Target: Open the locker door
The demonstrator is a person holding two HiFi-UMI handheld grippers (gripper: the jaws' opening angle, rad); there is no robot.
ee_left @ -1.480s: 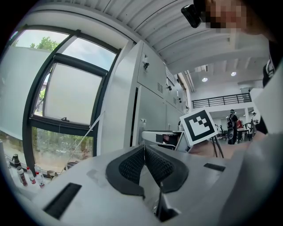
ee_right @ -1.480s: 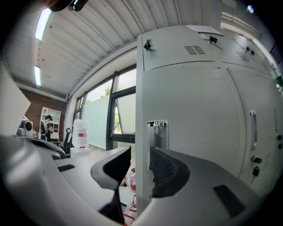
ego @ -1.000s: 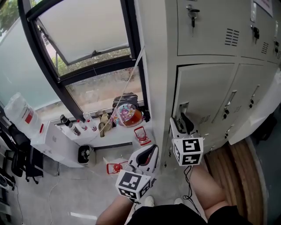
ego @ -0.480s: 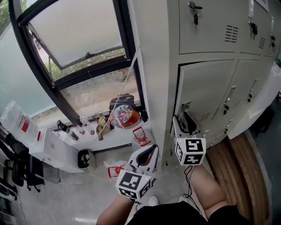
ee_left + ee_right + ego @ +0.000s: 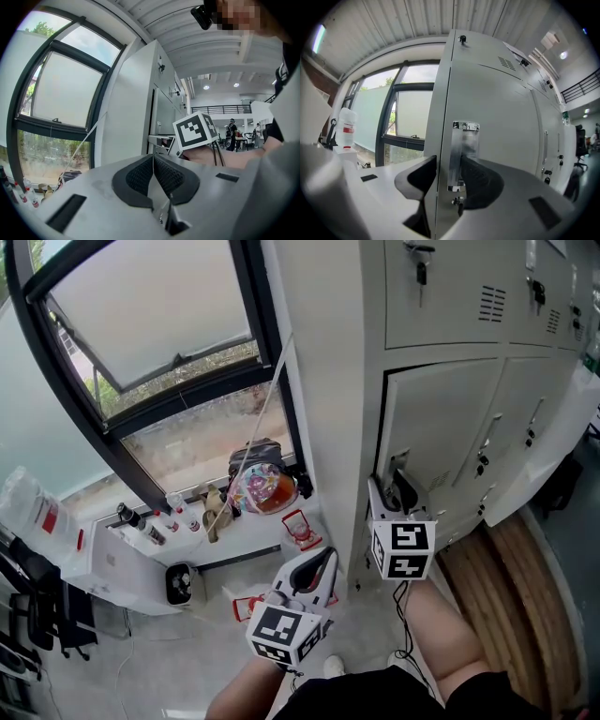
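Observation:
The lower left locker door [image 5: 441, 442] is grey metal and stands slightly ajar, with a dark gap along its left and top edges. My right gripper [image 5: 398, 491] is at that door's left edge, shut on it. In the right gripper view the door's edge and its chrome handle [image 5: 464, 145] sit between the two black pads of the right gripper [image 5: 449, 171]. My left gripper [image 5: 319, 566] hangs lower left, away from the lockers, over the floor. In the left gripper view the left gripper [image 5: 153, 161] has its pads pressed together with nothing between them.
An upper locker [image 5: 441, 296] has a key in its lock. More locker doors [image 5: 525, 427] follow to the right. At left a window [image 5: 169, 343] has a sill [image 5: 234, 531] with bottles and a colourful bag [image 5: 262, 486]. A black bin [image 5: 183, 582] and red items [image 5: 300, 529] are below it.
The head view has shifted a little. My right gripper stays on the door's left edge, and the left gripper has hardly moved.

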